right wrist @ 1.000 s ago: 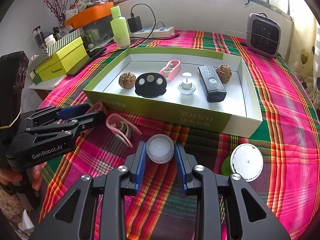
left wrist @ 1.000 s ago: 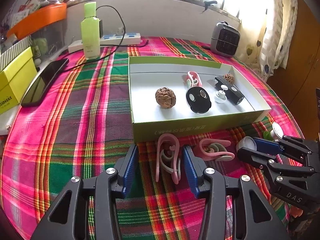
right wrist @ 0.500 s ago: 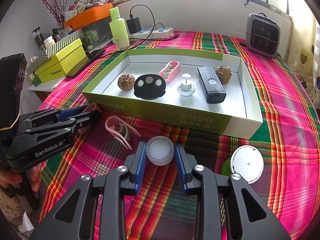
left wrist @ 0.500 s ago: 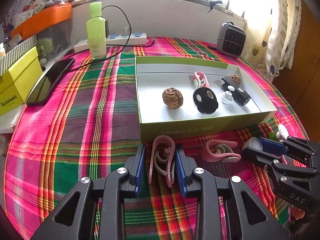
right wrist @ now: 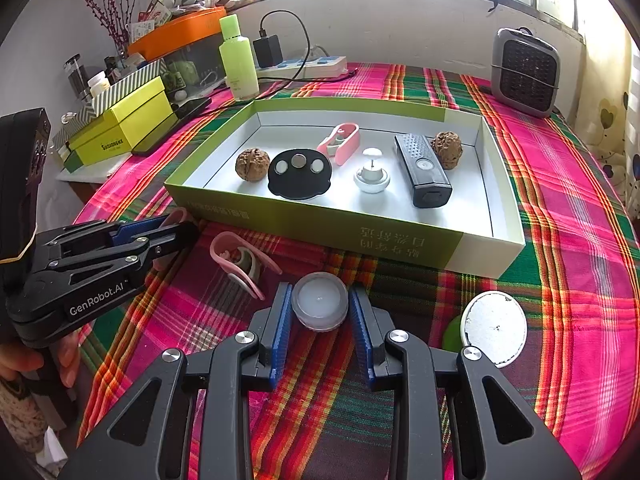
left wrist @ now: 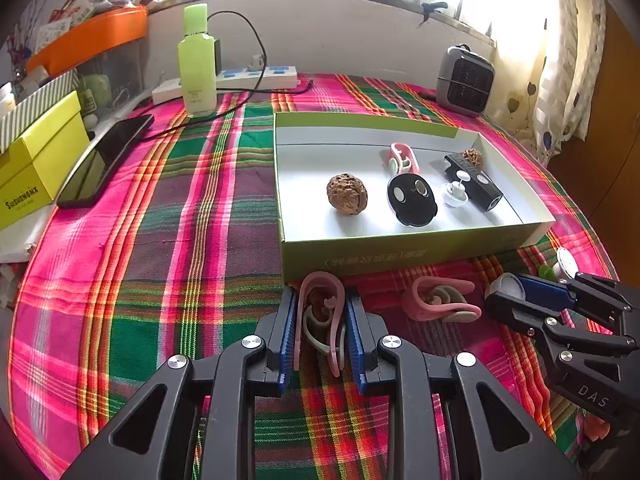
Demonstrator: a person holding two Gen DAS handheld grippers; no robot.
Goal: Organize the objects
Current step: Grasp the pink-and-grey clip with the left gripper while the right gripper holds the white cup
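Note:
My left gripper [left wrist: 320,336] is shut on a pink ear-hook clip [left wrist: 322,312], just in front of the green box's near wall [left wrist: 400,254]. My right gripper [right wrist: 320,320] is shut on a small round white tealight [right wrist: 319,306] and also shows in the left wrist view [left wrist: 516,292]. A second pink ear-hook clip [left wrist: 440,302] lies on the plaid cloth between the two grippers; it also shows in the right wrist view [right wrist: 240,260]. The box [right wrist: 486,248] holds two walnuts, a black disc [right wrist: 299,174], a pink clip, a white holder and a black remote [right wrist: 422,170].
A white round lid [right wrist: 494,328] over a green piece lies right of my right gripper. A green bottle [left wrist: 196,64], power strip, black phone [left wrist: 104,160] and yellow box [left wrist: 36,160] stand at the left and back. A grey heater [right wrist: 524,70] stands at the back right.
My left gripper has closed from open onto the pink ear-hook clip. My right gripper has stayed shut on the tealight.

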